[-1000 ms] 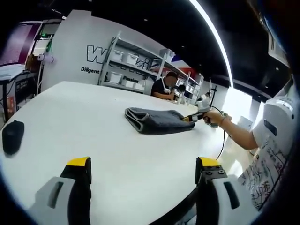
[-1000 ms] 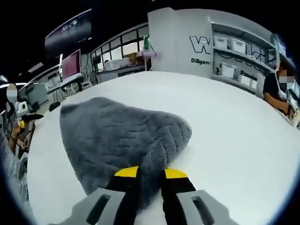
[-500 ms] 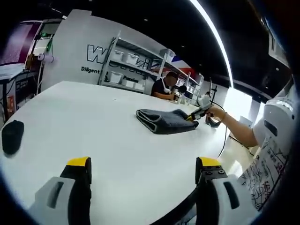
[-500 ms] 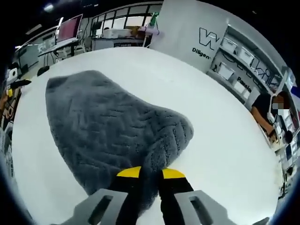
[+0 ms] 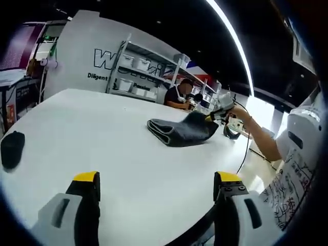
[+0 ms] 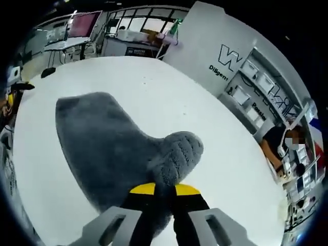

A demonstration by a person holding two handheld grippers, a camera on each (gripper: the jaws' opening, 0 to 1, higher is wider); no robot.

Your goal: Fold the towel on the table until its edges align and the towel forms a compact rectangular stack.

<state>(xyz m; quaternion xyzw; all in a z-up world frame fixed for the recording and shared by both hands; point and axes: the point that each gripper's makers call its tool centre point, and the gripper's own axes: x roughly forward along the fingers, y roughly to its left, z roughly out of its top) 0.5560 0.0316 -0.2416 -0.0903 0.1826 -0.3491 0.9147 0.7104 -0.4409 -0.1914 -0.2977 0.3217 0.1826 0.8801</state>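
Large white round bench [image 5: 92,133] carrying everything; bare across most of its top. Grey towel [image 5: 179,131] lying toward the bench's far right side in the left gripper view, already folded into layers with stacked edges facing the camera, one corner raised off the surface. Same towel [image 6: 113,154] in the right gripper view, quilted nap, near corner humped upward.

Step in hand, judged: lifting the pinched corner to carry it over for another fold. To do well: keep the pinch firm on all layers at the corner, raise just enough to clear the stack, sweep over toward the opposite edge, lay down with edges matched, avoid dragging the lower layers out of line. Free side could pin the stack if it slides.

Right hand-held gripper [image 6: 165,188] clamped on the towel corner, yellow tips nearly together with fabric between; also seen from afar [image 5: 219,114], held above bench level, person's forearm stretched out from the right, wrist angled so the tips point down and in toward the towel. Left hand-held gripper [image 5: 156,179] well apart from the towel at the near bench edge, jaws wide apart, holding nothing, aimed level across the top.

Small dark object [image 5: 12,149] at the left bench edge, too blurred to name.
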